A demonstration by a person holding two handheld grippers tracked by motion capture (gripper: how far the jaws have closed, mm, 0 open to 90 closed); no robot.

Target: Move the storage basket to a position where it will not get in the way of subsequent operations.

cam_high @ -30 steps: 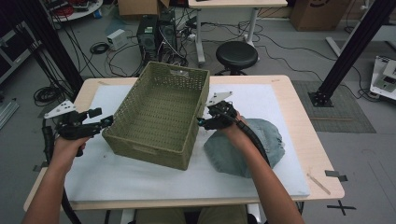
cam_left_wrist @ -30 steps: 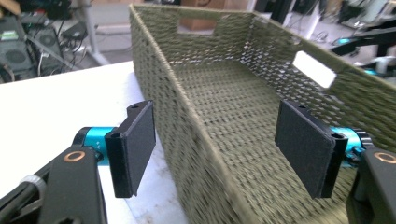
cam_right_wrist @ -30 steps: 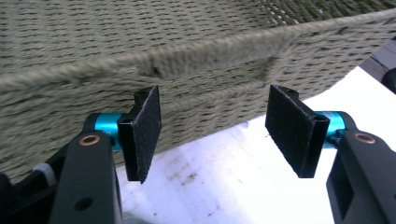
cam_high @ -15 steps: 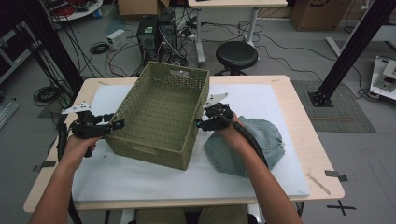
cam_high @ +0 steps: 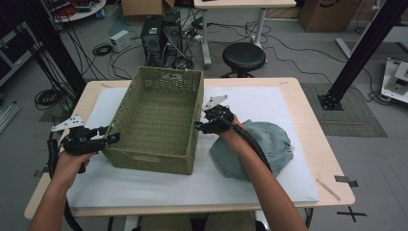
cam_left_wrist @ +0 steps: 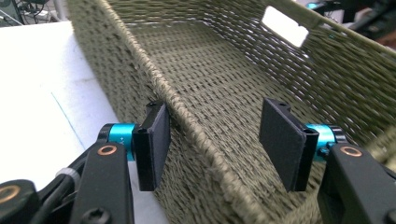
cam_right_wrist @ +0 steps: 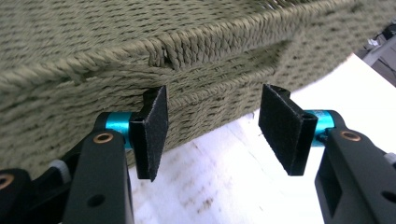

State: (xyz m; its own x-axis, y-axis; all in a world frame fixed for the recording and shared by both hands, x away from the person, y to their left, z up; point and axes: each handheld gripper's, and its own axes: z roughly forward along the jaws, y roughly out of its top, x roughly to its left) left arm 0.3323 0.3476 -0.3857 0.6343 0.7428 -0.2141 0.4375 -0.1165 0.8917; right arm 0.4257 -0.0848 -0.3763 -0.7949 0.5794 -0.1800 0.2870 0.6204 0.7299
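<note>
Basket (cam_high: pixel 159 120) rim between left gripper (cam_left_wrist: pixel 212 140) jaws

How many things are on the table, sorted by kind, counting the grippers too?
Baskets: 1, the woven basket
Clothes: 1, the denim garment
Grippers: 2, the left gripper and the right gripper
Total: 4

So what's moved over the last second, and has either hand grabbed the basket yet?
The left tongs moved in from off the table to straddle the basket wall, jaws open. The right tongs stayed open at the opposite wall. Basket and grey cloth unmoved; nothing grabbed.
</note>
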